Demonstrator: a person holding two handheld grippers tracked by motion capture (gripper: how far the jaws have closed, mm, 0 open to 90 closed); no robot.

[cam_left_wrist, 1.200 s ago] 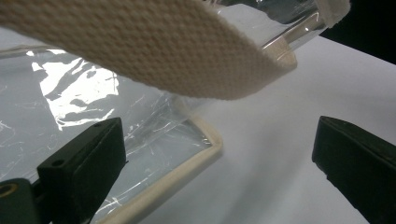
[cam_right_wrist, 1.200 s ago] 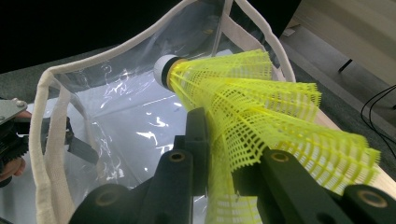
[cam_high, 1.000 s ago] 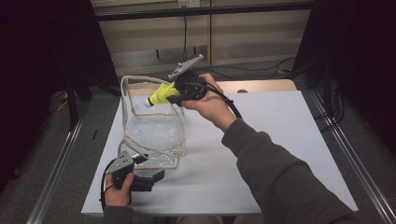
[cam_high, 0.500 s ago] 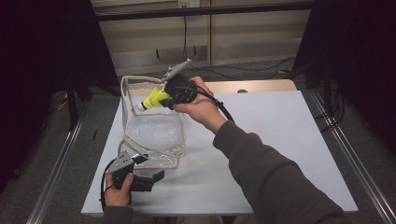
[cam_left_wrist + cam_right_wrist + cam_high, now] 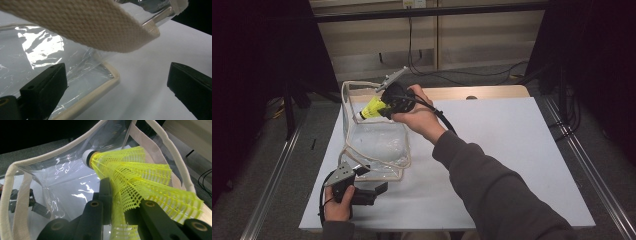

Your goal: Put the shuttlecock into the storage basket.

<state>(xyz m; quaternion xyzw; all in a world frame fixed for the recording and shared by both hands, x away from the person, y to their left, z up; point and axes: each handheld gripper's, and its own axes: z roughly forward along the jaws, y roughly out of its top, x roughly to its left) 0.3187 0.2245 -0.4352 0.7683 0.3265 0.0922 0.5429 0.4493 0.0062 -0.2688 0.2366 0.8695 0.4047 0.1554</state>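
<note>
Yellow plastic mesh is pinched in the right gripper (image 5: pixel 117 202): its two black jaws are closed on the skirt of a shuttlecock (image 5: pixel 135 177), holding it by the netting so the white cork nose is free and leads the way. In the high view the right gripper (image 5: pixel 384 107) hangs over the far rim of a clear bag (image 5: pixel 377 142), with the shuttlecock (image 5: pixel 371 108) pointing down and inward toward the bag's mouth. That tilt looks chosen so the shuttlecock will fall nose first into the bag once it is let go; it is not yet inside, but at the opening, just within the line of the cream trim.

The bag (image 5: pixel 62 182) stands open on the white table (image 5: pixel 512 150), its cloth-edged rim and a woven handle (image 5: pixel 147 147) spread wide around the shuttlecock, which leaves a generous target.

At the near corner of the bag, the left gripper (image 5: pixel 362 187) rests low on the table with its jaws spread apart and gripping nothing; one jaw lies against the bag's clear plastic wall beside the cream bottom seam (image 5: pixel 100 92), the other well off over bare table. A second handle (image 5: pixel 82 27) droops across above it. Placed there, it seems meant to steady the bag so the light plastic does not slide or collapse during the drop.
</note>
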